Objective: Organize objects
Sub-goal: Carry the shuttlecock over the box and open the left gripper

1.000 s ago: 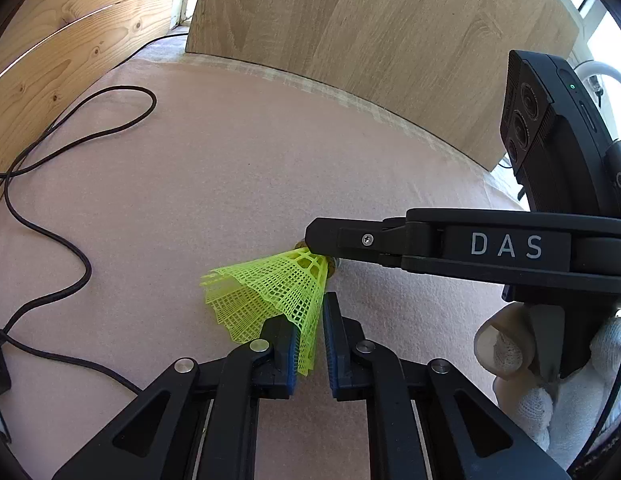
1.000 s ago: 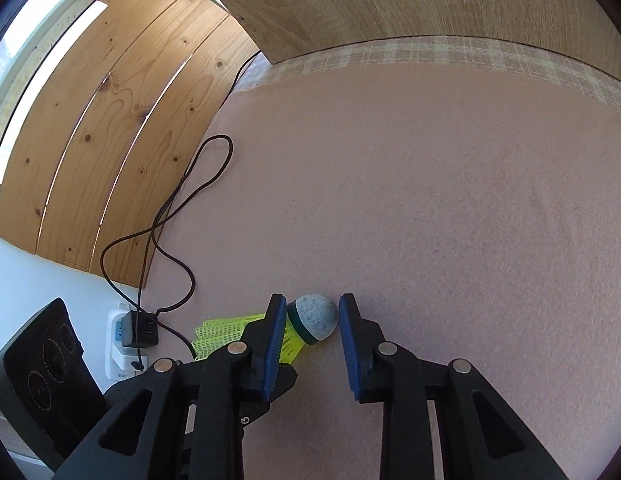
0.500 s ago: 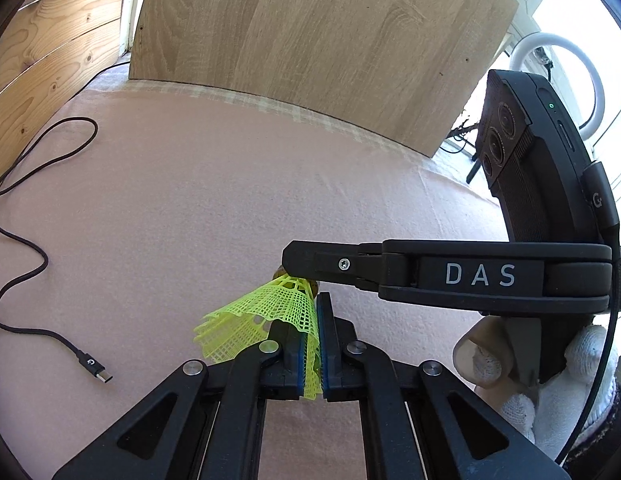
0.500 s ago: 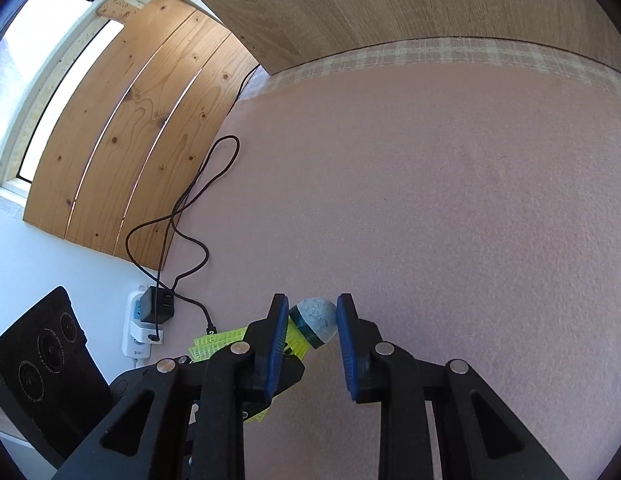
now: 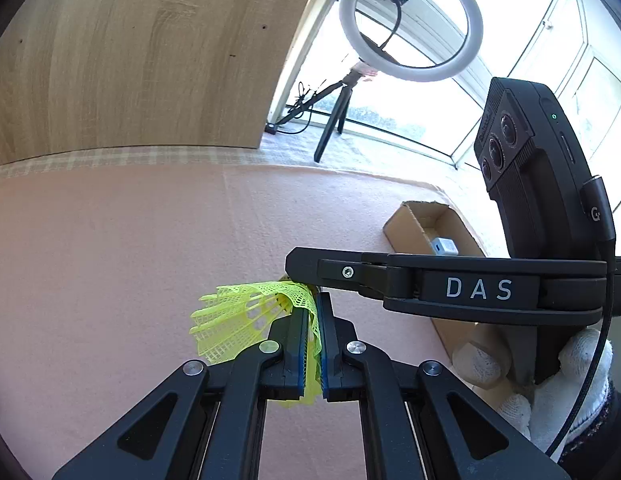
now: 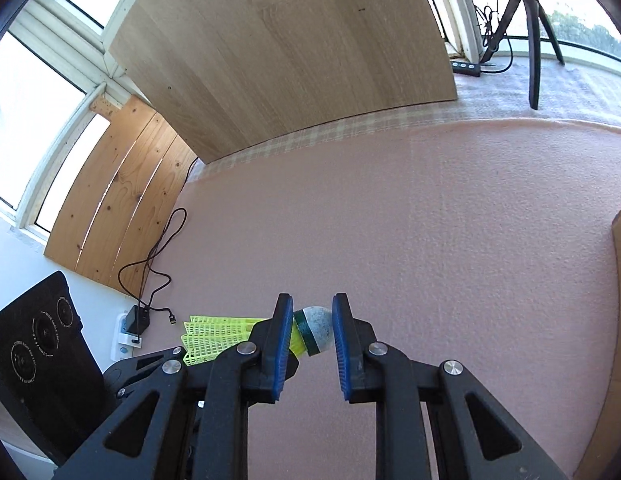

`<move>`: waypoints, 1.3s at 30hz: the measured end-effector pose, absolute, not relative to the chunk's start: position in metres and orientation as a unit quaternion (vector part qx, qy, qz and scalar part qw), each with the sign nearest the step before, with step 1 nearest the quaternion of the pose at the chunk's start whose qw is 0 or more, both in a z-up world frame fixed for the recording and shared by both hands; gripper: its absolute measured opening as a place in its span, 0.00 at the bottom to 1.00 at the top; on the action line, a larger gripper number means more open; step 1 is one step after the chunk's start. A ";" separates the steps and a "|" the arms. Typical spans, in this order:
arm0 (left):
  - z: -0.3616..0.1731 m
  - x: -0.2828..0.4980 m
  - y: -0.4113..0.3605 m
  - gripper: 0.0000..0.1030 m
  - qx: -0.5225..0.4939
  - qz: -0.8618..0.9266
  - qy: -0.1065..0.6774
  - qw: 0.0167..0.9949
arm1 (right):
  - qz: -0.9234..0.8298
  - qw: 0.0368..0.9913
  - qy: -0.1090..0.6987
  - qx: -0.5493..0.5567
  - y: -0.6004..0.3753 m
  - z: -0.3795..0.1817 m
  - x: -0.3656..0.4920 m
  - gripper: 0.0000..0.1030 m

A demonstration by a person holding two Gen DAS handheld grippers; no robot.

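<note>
The left gripper (image 5: 315, 344) is clamping the shuttlecock (image 5: 246, 322) skirt; the right gripper (image 6: 312, 346) jaws, closing, are bracketing its cork. Axis is running crosswise; the cardboard box (image 5: 406, 226) is lying rightward.

A pink felt-like mat (image 6: 450, 216) covers the surface, edged at its far side by a checked cloth (image 6: 350, 126). On the mat's right part sits an open cardboard box (image 5: 414, 220). A black cable (image 6: 158, 256) lies at the mat's left edge.
</note>
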State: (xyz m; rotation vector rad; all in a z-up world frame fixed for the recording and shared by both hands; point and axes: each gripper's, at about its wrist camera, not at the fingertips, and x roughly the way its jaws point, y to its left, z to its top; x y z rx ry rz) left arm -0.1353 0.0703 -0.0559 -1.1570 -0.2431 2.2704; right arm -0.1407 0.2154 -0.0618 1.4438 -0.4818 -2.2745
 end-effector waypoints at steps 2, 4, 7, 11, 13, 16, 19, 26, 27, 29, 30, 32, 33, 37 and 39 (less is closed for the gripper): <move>-0.052 -0.132 0.101 0.04 -0.431 0.844 -0.084 0.308 | -0.822 0.183 -0.175 0.510 0.245 -0.057 -0.131 0.18; -0.048 -0.128 0.133 0.04 -0.431 0.838 -0.075 0.327 | -0.828 0.164 -0.180 0.505 0.273 -0.054 -0.122 0.18; -0.045 -0.120 0.179 0.04 -0.430 0.828 -0.060 0.355 | -0.835 0.138 -0.188 0.498 0.312 -0.049 -0.112 0.18; -0.041 -0.114 0.233 0.04 -0.427 0.817 -0.044 0.385 | -0.844 0.104 -0.196 0.488 0.361 -0.045 -0.098 0.18; -0.038 -0.111 0.258 0.04 -0.421 0.815 -0.036 0.396 | -0.848 0.088 -0.196 0.485 0.380 -0.044 -0.093 0.18; -0.035 -0.109 0.291 0.04 -0.417 0.809 -0.023 0.414 | -0.853 0.066 -0.203 0.476 0.410 -0.043 -0.086 0.18; -0.036 -0.112 0.321 0.04 -0.417 0.805 -0.010 0.422 | -0.855 0.048 -0.212 0.471 0.438 -0.044 -0.085 0.18; -0.039 -0.130 0.374 0.04 -0.416 0.799 0.000 0.434 | -0.858 0.018 -0.215 0.467 0.484 -0.046 -0.086 0.18; -0.039 -0.133 0.380 0.04 -0.416 0.798 0.002 0.436 | -0.859 0.013 -0.213 0.466 0.489 -0.046 -0.087 0.18; -0.039 -0.136 0.392 0.04 -0.411 0.799 0.010 0.439 | -0.861 0.000 -0.209 0.463 0.499 -0.045 -0.086 0.18; -0.039 -0.137 0.399 0.04 -0.406 0.800 0.017 0.441 | -0.862 -0.008 -0.210 0.461 0.505 -0.044 -0.085 0.18; -0.040 -0.139 0.412 0.18 -0.402 0.803 0.039 0.439 | -0.863 -0.018 -0.216 0.456 0.516 -0.043 -0.085 0.25; -0.041 -0.141 0.417 0.46 -0.403 0.806 0.049 0.431 | -0.863 -0.021 -0.220 0.454 0.521 -0.042 -0.084 0.30; -0.044 -0.146 0.422 0.78 -0.400 0.816 0.044 0.415 | -0.868 -0.035 -0.225 0.441 0.536 -0.038 -0.079 0.46; -0.049 -0.150 0.422 0.78 -0.414 0.811 0.040 0.413 | -0.868 -0.036 -0.223 0.442 0.539 -0.038 -0.078 0.46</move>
